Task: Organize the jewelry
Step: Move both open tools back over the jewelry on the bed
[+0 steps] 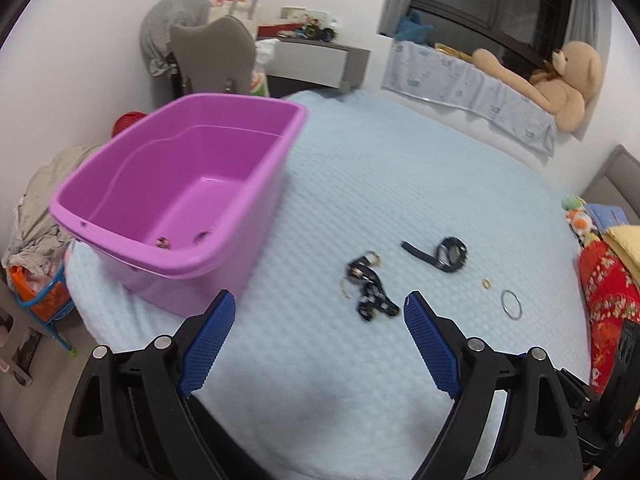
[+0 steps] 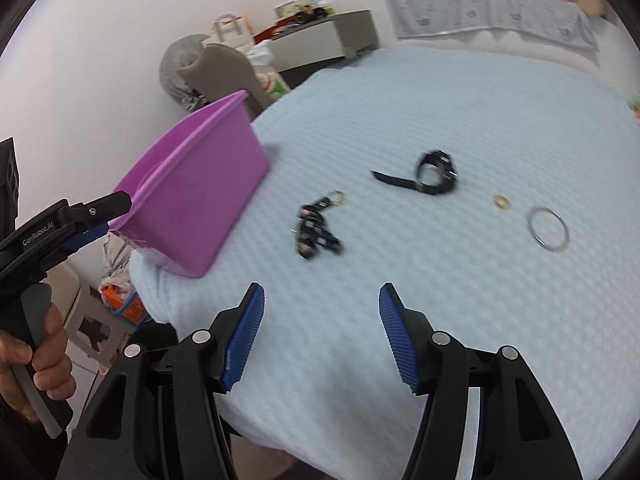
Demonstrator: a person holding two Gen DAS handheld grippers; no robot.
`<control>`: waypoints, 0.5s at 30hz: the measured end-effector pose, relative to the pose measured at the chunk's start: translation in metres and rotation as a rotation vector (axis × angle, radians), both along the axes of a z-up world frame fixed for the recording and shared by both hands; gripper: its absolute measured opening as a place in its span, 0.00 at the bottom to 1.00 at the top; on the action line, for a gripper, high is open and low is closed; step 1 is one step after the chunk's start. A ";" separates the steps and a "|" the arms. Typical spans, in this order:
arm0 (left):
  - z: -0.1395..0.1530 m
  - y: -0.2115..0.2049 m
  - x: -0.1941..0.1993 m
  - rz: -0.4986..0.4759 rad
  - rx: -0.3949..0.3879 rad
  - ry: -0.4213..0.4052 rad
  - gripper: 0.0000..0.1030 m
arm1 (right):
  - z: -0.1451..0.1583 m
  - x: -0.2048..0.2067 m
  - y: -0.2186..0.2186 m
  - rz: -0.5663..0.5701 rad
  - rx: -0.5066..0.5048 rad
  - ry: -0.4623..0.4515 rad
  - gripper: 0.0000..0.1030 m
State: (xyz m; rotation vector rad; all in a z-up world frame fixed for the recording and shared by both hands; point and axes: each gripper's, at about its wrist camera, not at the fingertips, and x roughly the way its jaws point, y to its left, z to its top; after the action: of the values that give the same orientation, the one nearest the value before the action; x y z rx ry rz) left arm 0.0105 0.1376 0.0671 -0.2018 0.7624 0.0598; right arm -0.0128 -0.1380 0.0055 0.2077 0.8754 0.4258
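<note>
Both the left gripper (image 1: 316, 308) and right gripper (image 2: 322, 300) are seen with jaws released, empty. A black strap (image 1: 370, 292) is found at twelve o'clock, the purple tub (image 1: 180, 184) at ten.

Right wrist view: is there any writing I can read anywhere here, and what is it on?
"GenRobot.AI": white lettering on the black body of the left gripper, seen from the side.
Boxes and packages on the grey cabinet: print too small and blurred to read.
Purple bin, blue bedspread: no text visible.
</note>
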 end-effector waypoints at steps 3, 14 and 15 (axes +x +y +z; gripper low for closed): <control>-0.009 -0.015 0.001 -0.018 -0.014 0.003 0.85 | -0.007 -0.007 -0.020 -0.036 -0.003 0.010 0.57; -0.051 -0.060 0.012 -0.057 0.004 0.082 0.85 | -0.024 -0.019 -0.073 -0.153 -0.035 0.006 0.61; -0.054 -0.062 0.013 -0.059 0.007 0.086 0.85 | -0.026 -0.018 -0.076 -0.161 -0.035 0.008 0.61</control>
State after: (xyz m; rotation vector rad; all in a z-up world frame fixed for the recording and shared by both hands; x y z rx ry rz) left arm 0.0232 0.0761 0.0135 -0.1705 0.8530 0.0158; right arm -0.0309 -0.2142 -0.0206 0.2463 0.8659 0.2595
